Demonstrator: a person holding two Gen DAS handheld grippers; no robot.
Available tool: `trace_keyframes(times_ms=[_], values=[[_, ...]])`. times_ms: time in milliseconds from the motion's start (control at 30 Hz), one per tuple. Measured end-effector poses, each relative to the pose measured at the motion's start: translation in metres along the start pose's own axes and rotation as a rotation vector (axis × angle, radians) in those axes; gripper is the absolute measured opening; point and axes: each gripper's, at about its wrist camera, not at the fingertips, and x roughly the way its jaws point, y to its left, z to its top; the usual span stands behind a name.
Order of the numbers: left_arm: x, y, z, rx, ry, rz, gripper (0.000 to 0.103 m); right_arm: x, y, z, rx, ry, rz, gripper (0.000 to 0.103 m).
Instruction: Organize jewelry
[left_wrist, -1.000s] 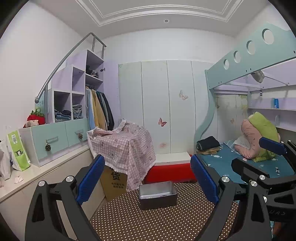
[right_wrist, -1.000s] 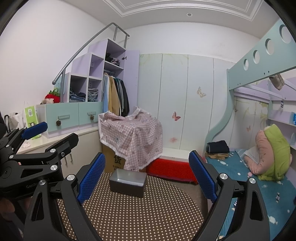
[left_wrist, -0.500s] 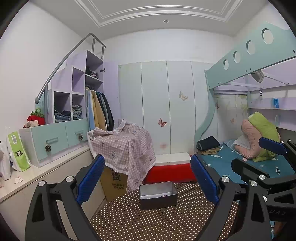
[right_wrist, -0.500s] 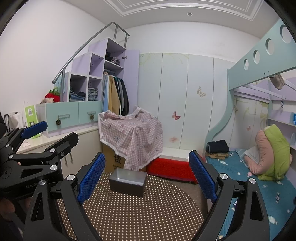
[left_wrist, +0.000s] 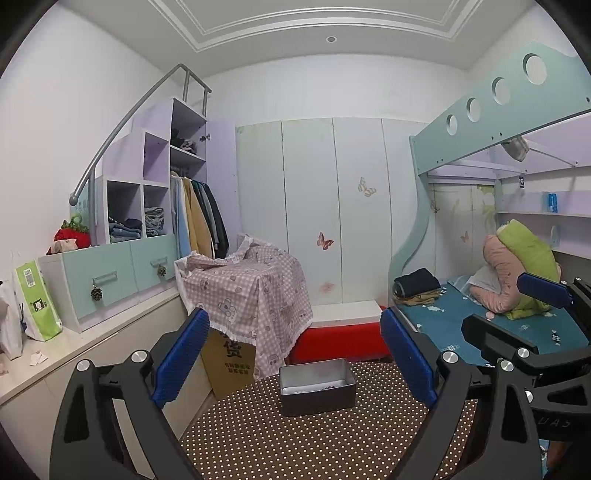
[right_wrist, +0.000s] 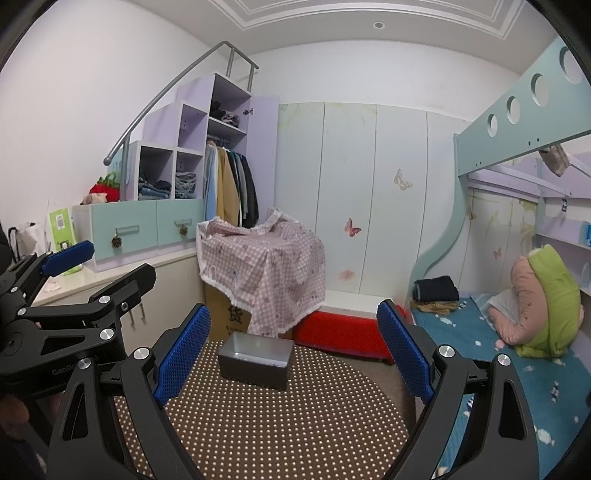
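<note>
My left tool (left_wrist: 291, 354) and right tool (right_wrist: 293, 350) are both spread wide, holding and touching nothing, raised above the table (left_wrist: 295, 435). I count one grey tray (left_wrist: 317, 386) near the dotted table's far edge; small dark pieces lie inside it, too small for me to count.
</note>
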Motion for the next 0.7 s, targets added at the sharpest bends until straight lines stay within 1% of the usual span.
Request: trace_keyframes(times_ms=[700], values=[[0.0016, -0.0028, -0.0014, 0.003, 0.01, 0.004, 0.091, -0.0013, -0.0022, 0.002, 0.003, 0.008, 0.002, 0.088]])
